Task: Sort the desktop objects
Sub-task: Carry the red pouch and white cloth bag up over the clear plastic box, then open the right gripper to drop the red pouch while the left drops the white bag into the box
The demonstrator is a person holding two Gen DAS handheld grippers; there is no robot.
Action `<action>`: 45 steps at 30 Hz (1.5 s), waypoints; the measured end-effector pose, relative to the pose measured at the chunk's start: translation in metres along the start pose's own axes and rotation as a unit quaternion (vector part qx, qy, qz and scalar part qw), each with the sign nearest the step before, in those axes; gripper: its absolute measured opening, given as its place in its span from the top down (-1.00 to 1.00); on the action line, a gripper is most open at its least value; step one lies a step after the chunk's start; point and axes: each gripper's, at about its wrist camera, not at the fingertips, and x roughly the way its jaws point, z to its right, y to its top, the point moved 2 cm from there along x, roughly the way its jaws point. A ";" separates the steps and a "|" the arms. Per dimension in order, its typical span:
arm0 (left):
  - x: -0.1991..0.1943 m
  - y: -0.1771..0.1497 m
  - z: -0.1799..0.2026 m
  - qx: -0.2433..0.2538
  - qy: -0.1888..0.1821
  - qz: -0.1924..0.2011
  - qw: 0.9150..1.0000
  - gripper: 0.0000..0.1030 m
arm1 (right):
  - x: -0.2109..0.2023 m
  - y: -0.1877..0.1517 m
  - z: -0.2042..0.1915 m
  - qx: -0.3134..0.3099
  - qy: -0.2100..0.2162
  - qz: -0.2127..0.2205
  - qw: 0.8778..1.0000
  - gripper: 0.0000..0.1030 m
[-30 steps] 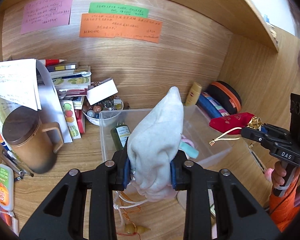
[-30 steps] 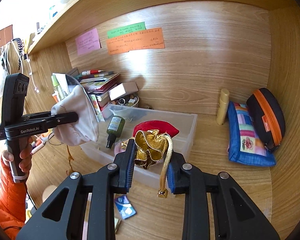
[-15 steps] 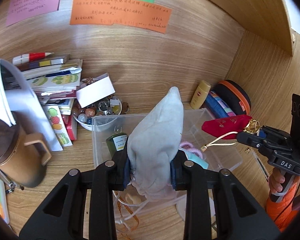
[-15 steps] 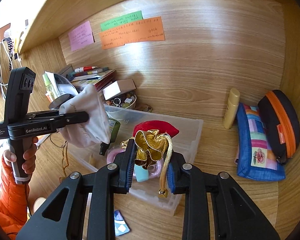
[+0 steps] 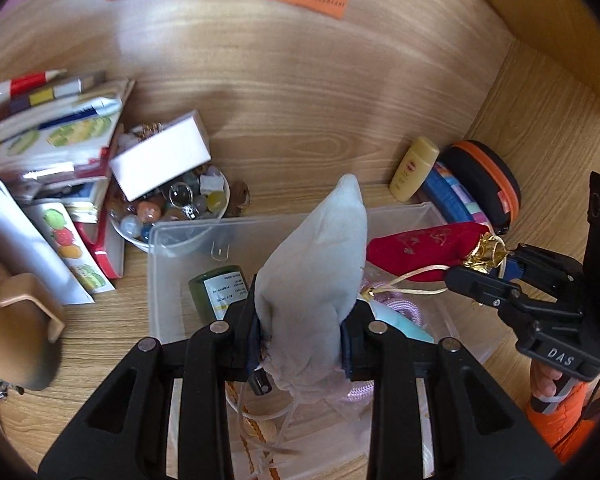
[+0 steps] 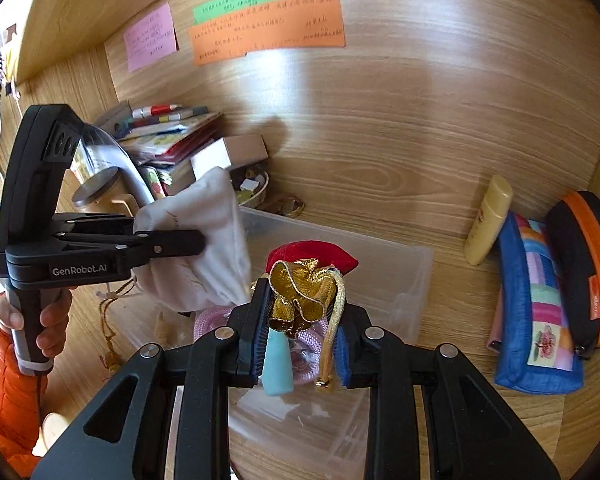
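At the far left of your table (image 5: 100,344) stands a brown mug (image 5: 16,332). Just right of it leans a stack of books (image 5: 60,148), and beside that sits a white bowl of beads (image 5: 172,208) with a small white box (image 5: 160,160) resting across its rim.

Your left tongs (image 5: 300,332) are pinching the grey-white pouch (image 5: 316,272) at its gathered neck, the body pointing up and away, its drawstrings dangling below. The pouch hangs over the clear plastic bin (image 5: 188,236), which holds a green bottle (image 5: 220,292), a coil of pink cord (image 6: 304,344) and a light blue item (image 6: 278,364).

Your right tongs (image 6: 300,332) are clamped on the gold ruffled neck of the red pouch (image 6: 312,256), its gold cord (image 6: 334,332) trailing down between the pads; this pouch too hangs over the bin, to the right of the grey-white one.

Further right, against the back wall, a yellow bottle (image 6: 488,220) leans next to a blue patchwork pouch (image 6: 536,312) and a black case with orange zip (image 6: 588,264).
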 end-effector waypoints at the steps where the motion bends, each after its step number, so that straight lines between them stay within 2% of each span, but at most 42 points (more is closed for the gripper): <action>1: 0.003 -0.001 0.000 0.000 0.000 -0.005 1.000 0.41 | 0.003 0.000 0.000 0.000 -0.002 -0.003 1.000 0.53; 14: 0.022 -0.003 0.003 0.006 0.008 -0.030 0.999 0.39 | 0.025 -0.008 -0.002 -0.014 -0.016 -0.027 0.999 0.52; 16: 0.021 -0.004 0.002 0.004 0.008 -0.031 0.999 0.39 | 0.026 -0.008 -0.003 -0.019 -0.022 -0.026 0.999 0.47; 20: 0.021 -0.005 0.004 0.011 0.014 -0.029 0.999 0.21 | 0.027 -0.008 -0.005 -0.031 -0.036 -0.024 0.999 0.47; 22: 0.020 -0.006 0.005 0.016 0.019 -0.027 0.999 0.19 | 0.027 -0.008 -0.007 -0.037 -0.041 -0.025 0.998 0.46; 27: 0.010 -0.006 0.008 0.022 0.029 -0.013 0.999 -0.06 | 0.024 -0.009 -0.015 -0.057 -0.061 -0.020 0.996 0.22; 28: 0.007 -0.007 0.009 0.024 0.032 -0.009 0.999 -0.08 | 0.023 -0.009 -0.016 -0.059 -0.063 -0.018 0.996 0.13; 30: 0.001 -0.006 0.011 0.026 0.036 -0.003 0.999 -0.13 | 0.019 -0.008 -0.019 -0.066 -0.070 -0.010 0.995 0.08; 36: -0.012 -0.005 0.016 0.033 0.038 0.013 0.999 -0.20 | 0.010 -0.004 -0.022 -0.074 -0.081 0.001 0.994 0.02; 39: -0.019 -0.006 0.021 0.042 0.042 0.020 0.998 -0.32 | 0.005 -0.003 -0.022 -0.072 -0.086 0.006 0.994 -0.15; 45: -0.036 -0.010 0.028 0.056 0.050 0.039 0.996 -0.43 | -0.012 -0.001 -0.026 -0.076 -0.094 0.023 0.992 -0.42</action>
